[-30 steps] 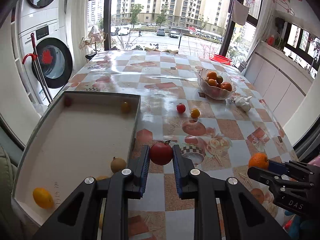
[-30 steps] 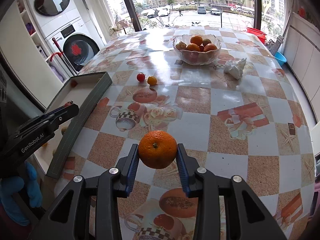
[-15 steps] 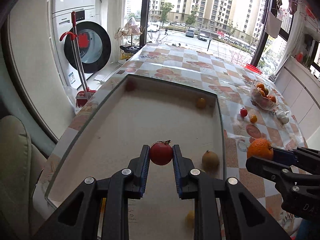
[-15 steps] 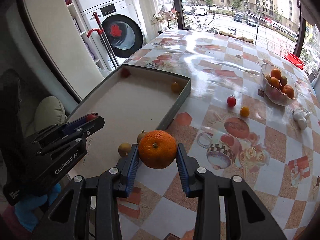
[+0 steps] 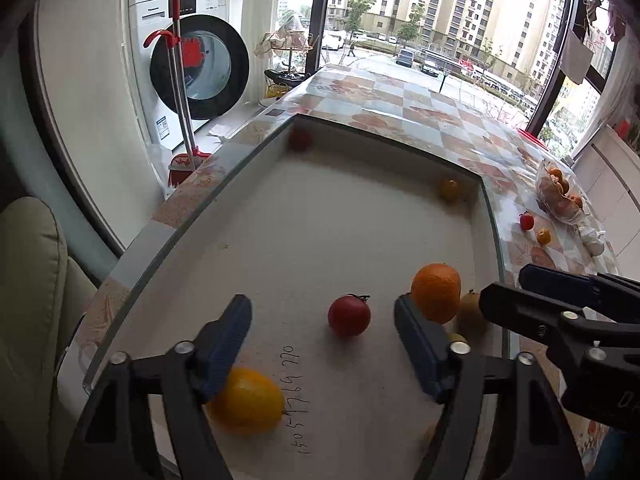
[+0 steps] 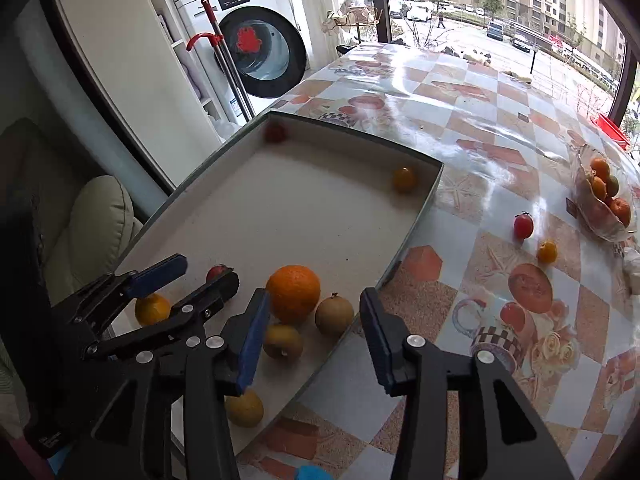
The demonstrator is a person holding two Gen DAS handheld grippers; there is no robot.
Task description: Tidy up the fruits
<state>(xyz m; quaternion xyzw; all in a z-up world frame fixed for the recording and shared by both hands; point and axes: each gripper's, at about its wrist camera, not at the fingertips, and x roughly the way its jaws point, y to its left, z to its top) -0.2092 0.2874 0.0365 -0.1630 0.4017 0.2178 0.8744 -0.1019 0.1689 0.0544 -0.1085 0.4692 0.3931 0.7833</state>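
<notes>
A shallow tray (image 5: 360, 216) with a pale floor lies on the table's left side. My left gripper (image 5: 322, 314) hangs over its near end with its jaws opening. The red tomato (image 5: 349, 315) lies loose on the tray floor between them, touching neither pad. My right gripper (image 6: 314, 306) is beside it over the tray's near right edge, jaws also opening. The big orange (image 6: 294, 292) sits in the tray close to its left pad, not gripped. Two brown fruits (image 6: 334, 314) and a yellow lemon (image 5: 244, 400) rest nearby. In the right wrist view, the left gripper (image 6: 204, 270) half hides the tomato (image 6: 218, 271).
A small red fruit (image 6: 276, 133) and a small orange fruit (image 6: 404, 179) lie at the tray's far end. On the checked tablecloth are a cherry tomato (image 6: 523, 226), a small orange fruit (image 6: 547, 251) and a glass bowl (image 6: 608, 232) of oranges. A washing machine (image 5: 200, 68) and mop stand left.
Both grippers swung left from above the table to above the tray. Each then opened and let go: the tomato and the orange now lie in the tray.
</notes>
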